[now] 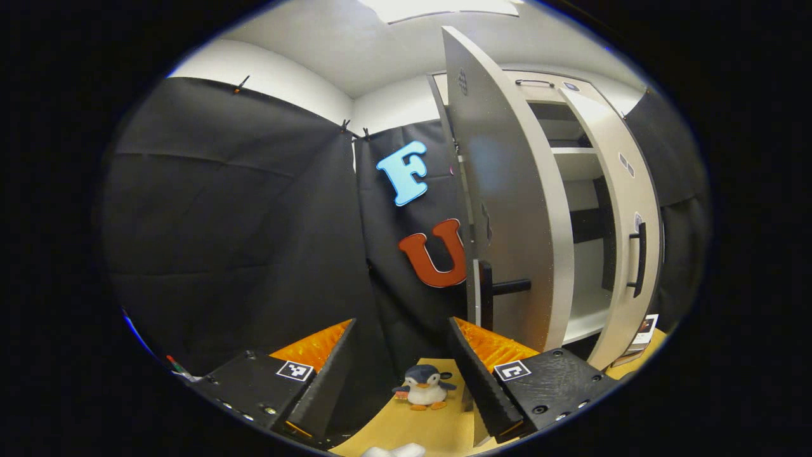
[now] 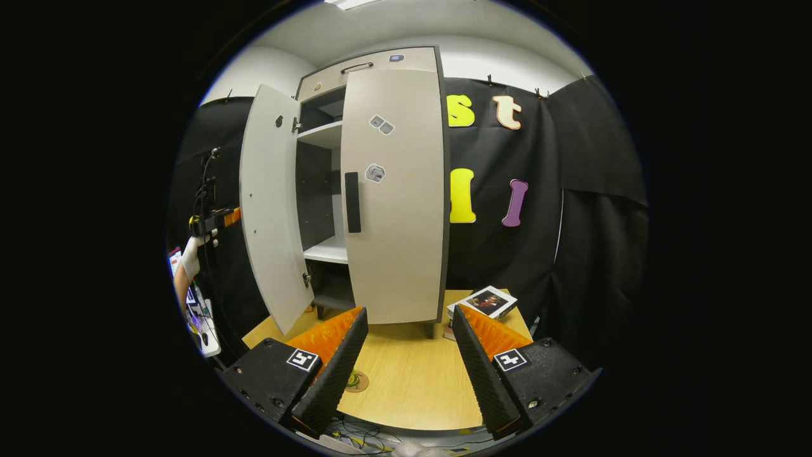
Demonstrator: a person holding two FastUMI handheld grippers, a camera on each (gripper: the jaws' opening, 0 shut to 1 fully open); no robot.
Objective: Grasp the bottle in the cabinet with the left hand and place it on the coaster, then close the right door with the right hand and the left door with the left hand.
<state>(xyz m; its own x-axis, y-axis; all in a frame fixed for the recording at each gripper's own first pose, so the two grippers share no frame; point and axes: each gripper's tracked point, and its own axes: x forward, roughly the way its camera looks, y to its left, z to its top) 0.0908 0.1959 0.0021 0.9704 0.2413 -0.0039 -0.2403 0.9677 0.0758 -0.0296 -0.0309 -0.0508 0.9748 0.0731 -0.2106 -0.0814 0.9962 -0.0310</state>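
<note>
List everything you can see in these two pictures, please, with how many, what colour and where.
cabinet: one, pale grey with dark edges, standing on the table.
left door: one, pale grey, swung wide open.
right door: one, pale grey, closed or nearly so, with a dark handle.
table: one, light wood, under the cabinet.
coaster: one, round, brownish with a green middle, on the table in front of the cabinet; whether the bottle stands on it cannot be told.
toy penguin: one, dark and white, on the table beside the open door.
picture card: one, white-framed, on the table right of the cabinet.
left tongs: open, near the open door.
right tongs: open, facing the cabinet front.
</note>
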